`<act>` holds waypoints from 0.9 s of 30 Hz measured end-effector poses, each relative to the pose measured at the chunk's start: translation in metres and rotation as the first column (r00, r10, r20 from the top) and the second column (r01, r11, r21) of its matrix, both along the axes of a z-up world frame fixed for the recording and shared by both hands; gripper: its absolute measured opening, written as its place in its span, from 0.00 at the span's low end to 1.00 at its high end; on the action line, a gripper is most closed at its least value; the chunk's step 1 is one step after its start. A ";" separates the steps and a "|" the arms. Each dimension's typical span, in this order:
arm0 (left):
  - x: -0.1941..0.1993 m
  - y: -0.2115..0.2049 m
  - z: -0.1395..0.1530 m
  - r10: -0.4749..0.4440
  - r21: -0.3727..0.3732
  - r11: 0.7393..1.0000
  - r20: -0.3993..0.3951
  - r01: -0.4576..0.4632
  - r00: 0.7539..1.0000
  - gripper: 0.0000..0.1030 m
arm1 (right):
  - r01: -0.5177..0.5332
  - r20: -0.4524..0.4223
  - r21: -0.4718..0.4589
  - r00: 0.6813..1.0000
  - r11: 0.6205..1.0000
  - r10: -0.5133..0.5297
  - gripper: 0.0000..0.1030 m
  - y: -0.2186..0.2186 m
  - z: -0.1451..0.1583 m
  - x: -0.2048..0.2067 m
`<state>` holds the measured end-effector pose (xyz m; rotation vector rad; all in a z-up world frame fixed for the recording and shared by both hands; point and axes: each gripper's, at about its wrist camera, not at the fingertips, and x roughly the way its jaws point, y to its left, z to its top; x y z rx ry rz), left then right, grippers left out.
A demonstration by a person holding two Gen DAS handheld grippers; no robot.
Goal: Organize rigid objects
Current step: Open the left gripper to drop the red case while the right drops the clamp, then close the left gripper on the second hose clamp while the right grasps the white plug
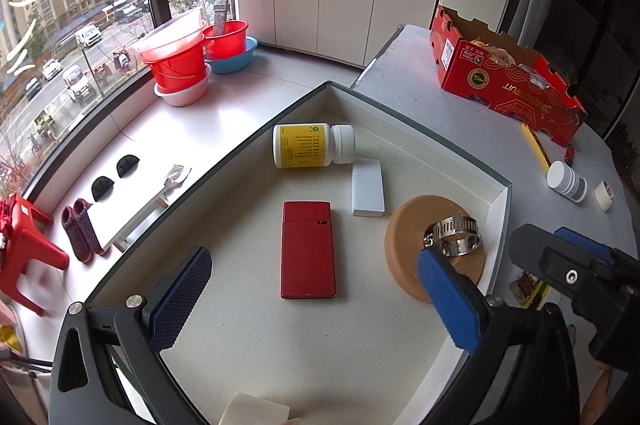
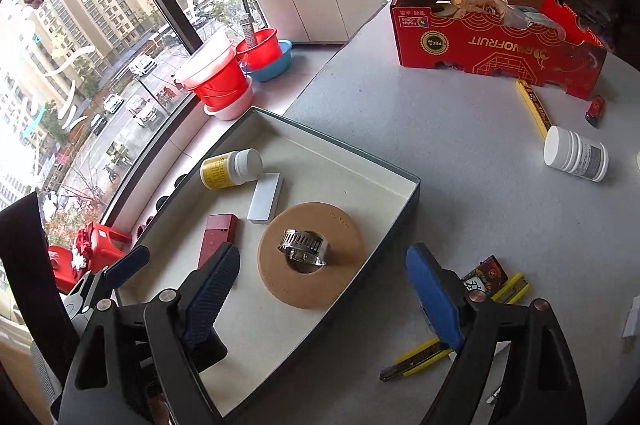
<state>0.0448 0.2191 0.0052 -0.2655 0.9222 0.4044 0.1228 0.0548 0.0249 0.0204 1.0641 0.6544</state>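
The left gripper point(image 1: 316, 299) is hovering over the shallow tray point(image 1: 498, 185) with its jaws standing wide apart and empty, the red case point(image 1: 307, 249) lying flat between and just ahead of them, likely placed lengthwise to leave room for its neighbours. Beyond it the yellow bottle point(image 1: 308, 145) is lying on its side and the white block point(image 1: 367, 192) is sitting beside it, while the right gripper point(image 2: 324, 289), jaws also parted and gripping nothing, is framing the tan disc point(image 2: 340, 265) with the hose clamp point(image 2: 304, 245) resting on top
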 end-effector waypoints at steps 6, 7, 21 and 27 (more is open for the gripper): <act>-0.003 -0.022 0.007 -0.049 0.008 0.999 -0.007 0.049 0.999 1.00 | 0.068 -0.052 0.023 0.996 0.997 -0.067 0.84 -0.050 -0.008 -0.011; -0.003 -0.027 0.008 -0.061 0.011 0.998 -0.010 0.061 0.998 1.00 | 0.085 -0.063 0.029 0.995 0.996 -0.083 0.84 -0.060 -0.009 -0.014; -0.008 -0.146 0.004 -0.308 0.012 0.951 -0.062 0.309 0.949 1.00 | 0.326 -0.093 -0.018 0.941 0.945 -0.327 0.84 -0.198 -0.035 -0.056; -0.004 -0.203 -0.010 -0.427 -0.005 0.903 -0.105 0.429 0.898 1.00 | 0.447 -0.084 -0.007 0.891 0.894 -0.446 0.84 -0.252 -0.039 -0.077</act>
